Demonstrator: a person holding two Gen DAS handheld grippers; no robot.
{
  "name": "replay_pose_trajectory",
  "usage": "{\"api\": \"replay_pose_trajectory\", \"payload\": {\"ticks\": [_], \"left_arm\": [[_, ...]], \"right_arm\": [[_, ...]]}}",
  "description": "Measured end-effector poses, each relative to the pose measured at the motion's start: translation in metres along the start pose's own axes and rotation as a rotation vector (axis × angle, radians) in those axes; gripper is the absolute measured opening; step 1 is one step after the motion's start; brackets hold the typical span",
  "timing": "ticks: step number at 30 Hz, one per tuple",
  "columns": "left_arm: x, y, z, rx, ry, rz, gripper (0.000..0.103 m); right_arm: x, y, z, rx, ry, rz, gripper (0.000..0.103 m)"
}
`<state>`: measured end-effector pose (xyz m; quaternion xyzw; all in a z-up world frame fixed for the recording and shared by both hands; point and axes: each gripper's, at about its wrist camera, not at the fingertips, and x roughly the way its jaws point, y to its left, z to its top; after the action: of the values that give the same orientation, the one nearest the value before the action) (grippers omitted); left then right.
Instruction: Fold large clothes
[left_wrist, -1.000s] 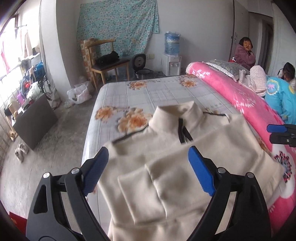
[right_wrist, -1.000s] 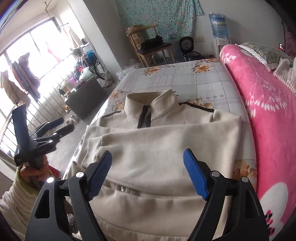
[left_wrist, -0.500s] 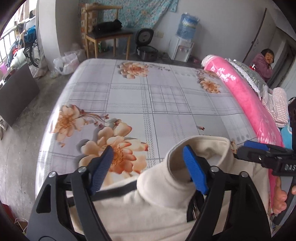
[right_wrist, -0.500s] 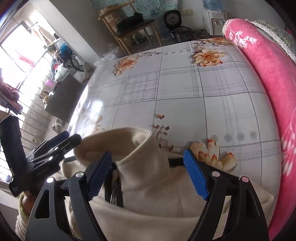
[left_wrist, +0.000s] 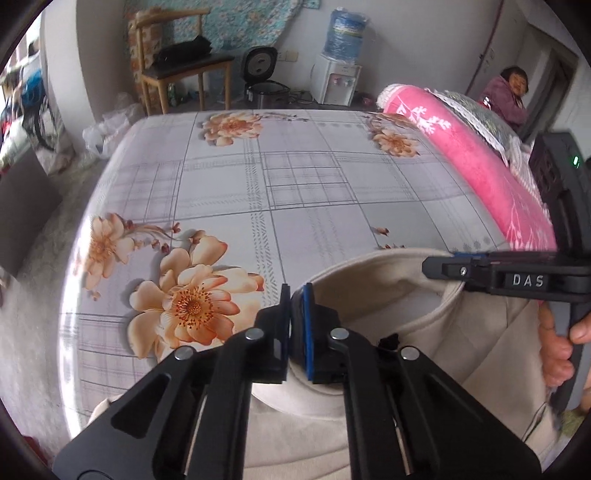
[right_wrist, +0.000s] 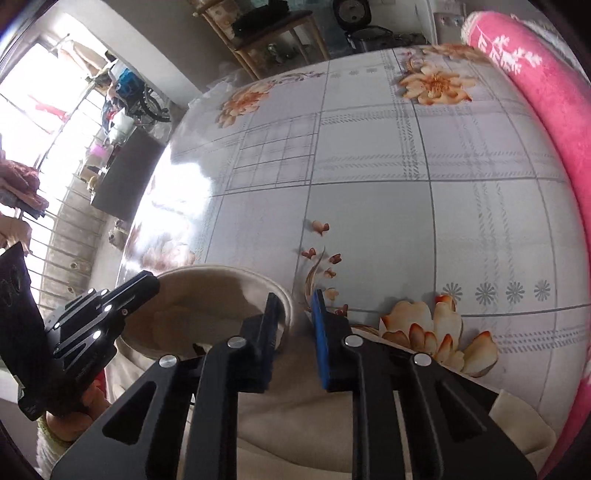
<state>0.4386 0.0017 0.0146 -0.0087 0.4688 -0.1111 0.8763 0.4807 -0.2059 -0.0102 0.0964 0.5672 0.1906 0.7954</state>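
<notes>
From the left wrist camera, the left gripper (left_wrist: 295, 299) sits at six o'clock, its two blue pads drawn almost together on the left edge of the stand-up collar (left_wrist: 369, 273) of a cream jacket (left_wrist: 461, 369). The collar's rim is pinched between the pads, so this gripper is clamped on the jacket. The jacket fills the lower right of the view, lying at the near end of a bed (left_wrist: 295, 184) whose sheet is grey-checked with large orange flowers. At three o'clock the right gripper (left_wrist: 439, 266) reaches in sideways, its tip at the collar's right edge, with the fingers of the right hand (left_wrist: 557, 354) wrapped on its grip. A rolled pink blanket (left_wrist: 480, 155) runs along the bed from one to three o'clock. Beyond the bed, at twelve, stand a wooden chair (left_wrist: 173, 70), a rice cooker (left_wrist: 264, 83) and a water dispenser (left_wrist: 338, 70). A seated person (left_wrist: 509, 98) is at two o'clock.

From the right wrist camera, the right gripper (right_wrist: 295, 314) is at six o'clock with its jaws closing; a narrow gap remains, and the right rim of the collar (right_wrist: 207, 306) passes between the pads. The jacket (right_wrist: 295, 435) lies beneath and around the gripper at the bottom. The left gripper (right_wrist: 151, 282) comes in at eight o'clock, its tip on the collar's far side. The pink blanket (right_wrist: 554, 92) curves along the edge from one to three o'clock.
</notes>
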Motion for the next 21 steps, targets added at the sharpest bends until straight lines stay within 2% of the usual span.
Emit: {"api": "replay_pose_trajectory", "payload": {"ticks": [7, 13, 18, 21], "left_arm": [[-0.057, -0.024, -0.021, 0.095, -0.071, -0.001, 0.004], [-0.099, -0.033, -0.059, 0.136, -0.099, -0.012, 0.004], [-0.113, -0.046, -0.109, 0.194, -0.102, -0.012, 0.004], [-0.099, -0.049, -0.142, 0.181, -0.048, -0.036, 0.004]], "right_arm": [[-0.05, 0.039, -0.029, -0.163, -0.087, -0.074, 0.011], [-0.083, 0.051, -0.08, -0.256, -0.144, -0.119, 0.01], [-0.091, 0.061, -0.136, -0.339, -0.173, -0.157, 0.01], [-0.073, 0.056, -0.167, -0.401, -0.122, -0.202, 0.012]]}}
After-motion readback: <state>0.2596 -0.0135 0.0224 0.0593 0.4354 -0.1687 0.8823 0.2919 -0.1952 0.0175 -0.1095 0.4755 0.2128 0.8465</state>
